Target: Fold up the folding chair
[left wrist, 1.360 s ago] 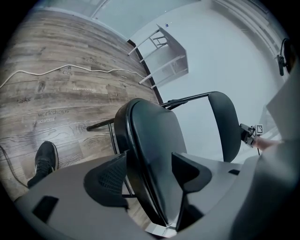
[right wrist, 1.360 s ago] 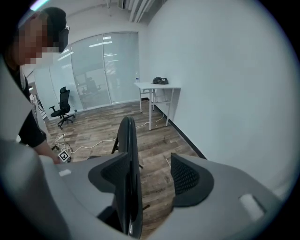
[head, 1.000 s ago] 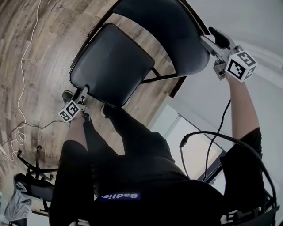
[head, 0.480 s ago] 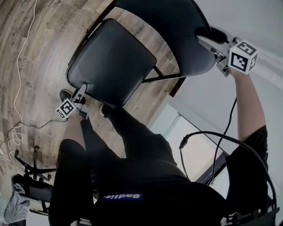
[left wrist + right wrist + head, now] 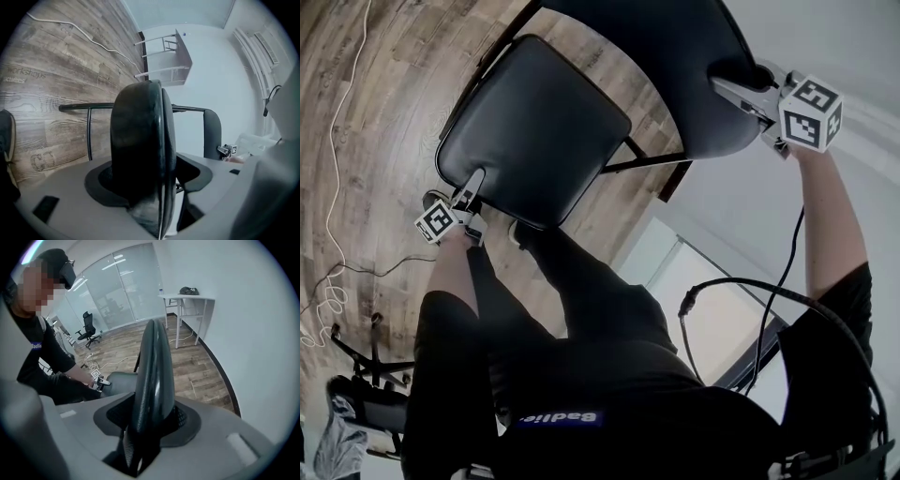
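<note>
The folding chair stands open on the wood floor, with its black seat (image 5: 534, 131) below its black backrest (image 5: 666, 56). My left gripper (image 5: 476, 180) is shut on the seat's near edge. In the left gripper view the seat (image 5: 140, 140) stands edge-on and fills the left gripper (image 5: 150, 174). My right gripper (image 5: 727, 86) sits on the backrest's top edge at the right. In the right gripper view its jaws are closing on the backrest (image 5: 152, 366), which fills the right gripper (image 5: 147, 423).
A white cable (image 5: 342, 141) trails over the floor at the left. A black stand base (image 5: 366, 356) lies near my legs, and my shoe (image 5: 439, 200) is under the seat. A white table (image 5: 187, 298) stands by the white wall, with an office chair (image 5: 89, 331) farther off.
My right gripper has come down over the backrest's top edge and narrowed on it. My left gripper has shifted slightly up and left along with the seat's edge.
</note>
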{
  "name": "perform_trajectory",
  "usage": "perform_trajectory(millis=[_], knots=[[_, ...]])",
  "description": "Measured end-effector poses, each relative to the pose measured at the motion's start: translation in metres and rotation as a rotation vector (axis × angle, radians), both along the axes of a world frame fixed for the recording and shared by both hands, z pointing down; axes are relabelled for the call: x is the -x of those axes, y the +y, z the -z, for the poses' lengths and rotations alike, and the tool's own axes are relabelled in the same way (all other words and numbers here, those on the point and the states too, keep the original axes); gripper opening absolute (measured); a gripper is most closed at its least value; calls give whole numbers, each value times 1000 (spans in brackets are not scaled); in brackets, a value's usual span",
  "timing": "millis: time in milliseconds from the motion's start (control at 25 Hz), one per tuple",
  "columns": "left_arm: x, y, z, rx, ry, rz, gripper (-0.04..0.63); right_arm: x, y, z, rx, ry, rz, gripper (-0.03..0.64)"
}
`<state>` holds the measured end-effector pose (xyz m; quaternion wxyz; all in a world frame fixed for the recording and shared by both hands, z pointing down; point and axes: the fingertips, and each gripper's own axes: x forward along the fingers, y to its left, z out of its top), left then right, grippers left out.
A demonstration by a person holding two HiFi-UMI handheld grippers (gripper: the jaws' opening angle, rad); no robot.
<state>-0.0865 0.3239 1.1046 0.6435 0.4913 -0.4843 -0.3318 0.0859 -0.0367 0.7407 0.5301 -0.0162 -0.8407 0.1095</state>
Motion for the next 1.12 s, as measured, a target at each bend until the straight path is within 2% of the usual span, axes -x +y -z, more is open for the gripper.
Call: perform_trajectory(millis=[200,320,440,560,680,1120], knots=[[3,-3,8,-6,-33,-6,304,5,7,6,8,-6,34,133],[4,1,10,38,-63,-16,304,8,10,9,9,-3,39,127],[4,-1,18,63,-56,-7,302,14,14,16,9,0,50,120],[-5,-4,38,34,-2,24,302,15,26,26,-2,9,61,114],[-14,3,52,58,-43,17,297,7,42,42,-27,13,76,108],[-22,-17,107,105,-49,40,281,10,69,78,-113,40,95,100]])
